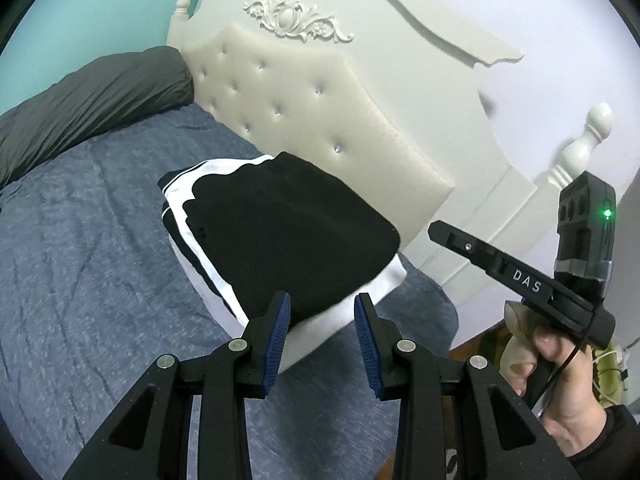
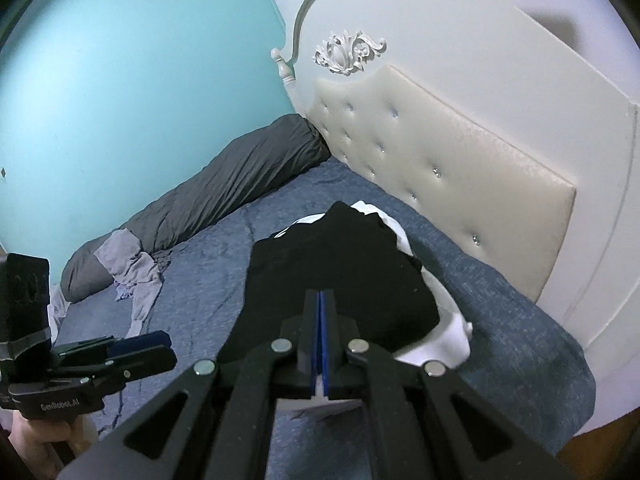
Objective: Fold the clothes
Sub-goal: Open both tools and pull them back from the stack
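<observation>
- Bed [image 1: 80, 240]: one, blue mottled sheet, creased; near edge cut off by the frame
- Headboard [image 1: 304, 96]: cream, tufted, studded, carved crest above
- Duvet [image 2: 224, 184]: one grey roll along the teal wall
- Folded clothes [image 1: 288, 224]: one black-and-white stack on the sheet by the headboard; layers uncountable
- Grey garment [image 2: 132, 276]: crumpled, shape unclear
- Left gripper [image 1: 322, 312]: pads apart, empty
- Right gripper [image 2: 322, 300]: pads pressed together, holding nothing

White "DAS" lettering sits on the black finger of the right gripper [image 1: 444, 236], seen from the left wrist view. "GenRoboLAI", or close to it since it's a bit blurry, is printed on the left gripper [image 2: 160, 350] body.
</observation>
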Motion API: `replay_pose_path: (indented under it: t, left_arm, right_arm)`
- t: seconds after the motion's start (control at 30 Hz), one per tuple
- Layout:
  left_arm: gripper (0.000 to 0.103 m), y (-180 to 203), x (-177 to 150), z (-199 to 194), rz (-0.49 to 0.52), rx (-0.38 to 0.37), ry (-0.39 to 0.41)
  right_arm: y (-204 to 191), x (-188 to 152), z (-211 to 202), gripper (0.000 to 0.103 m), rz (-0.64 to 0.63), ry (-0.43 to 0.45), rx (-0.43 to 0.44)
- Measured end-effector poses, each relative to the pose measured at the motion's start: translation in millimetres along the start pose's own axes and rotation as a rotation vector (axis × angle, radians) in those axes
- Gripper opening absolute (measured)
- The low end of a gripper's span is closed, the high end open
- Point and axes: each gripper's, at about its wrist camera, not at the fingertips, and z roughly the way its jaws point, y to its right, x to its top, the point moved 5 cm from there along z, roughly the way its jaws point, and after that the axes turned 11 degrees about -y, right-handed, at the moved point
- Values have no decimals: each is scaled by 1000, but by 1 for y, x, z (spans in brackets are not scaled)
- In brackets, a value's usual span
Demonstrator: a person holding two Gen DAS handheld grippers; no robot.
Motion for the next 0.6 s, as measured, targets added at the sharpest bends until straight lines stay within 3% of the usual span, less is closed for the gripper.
replay_pose_path:
  t: [0.6]
  left_arm:
    - [37, 24, -37, -70, 9, 22, 55]
  right_arm:
    - [-47, -35, -70, 2, -7, 52, 11]
